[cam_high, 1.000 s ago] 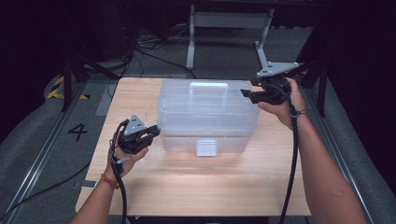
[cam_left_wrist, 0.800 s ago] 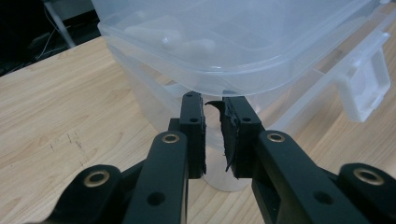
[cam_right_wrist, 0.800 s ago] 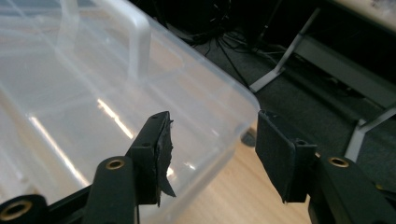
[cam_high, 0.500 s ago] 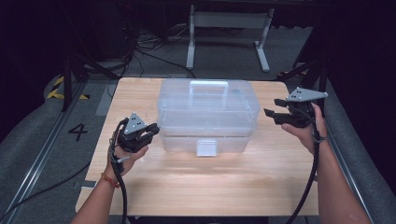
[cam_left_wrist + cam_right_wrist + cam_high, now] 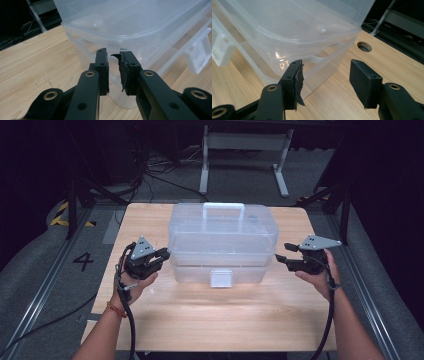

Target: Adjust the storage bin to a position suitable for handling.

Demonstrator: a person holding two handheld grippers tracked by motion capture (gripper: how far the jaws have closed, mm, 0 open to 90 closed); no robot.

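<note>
A clear plastic storage box [image 5: 223,242] with a white handle [image 5: 223,208] on its lid and a white latch [image 5: 221,278] on its near wall stands in the middle of a wooden table [image 5: 210,312]. The left gripper [image 5: 164,255], held in the person's left hand [image 5: 136,279], sits just beside the box's left end and points toward it; in the left gripper view its jaws stand close together with a narrow gap and nothing between them, the box's rounded corner [image 5: 117,75] right ahead. The right gripper [image 5: 280,258], held in the right hand [image 5: 317,277], lies just off the box's right end, apart from it, and points toward it. In the right gripper view its jaws are spread apart and empty; one pad [image 5: 298,82], with torn black lining, appears in front of the box's lower corner [image 5: 319,72], the other [image 5: 362,80] over bare table. A round hole [image 5: 364,46] in the tabletop lies beyond that corner. A black cable [image 5: 131,325] trails from the left gripper along the forearm.
</note>
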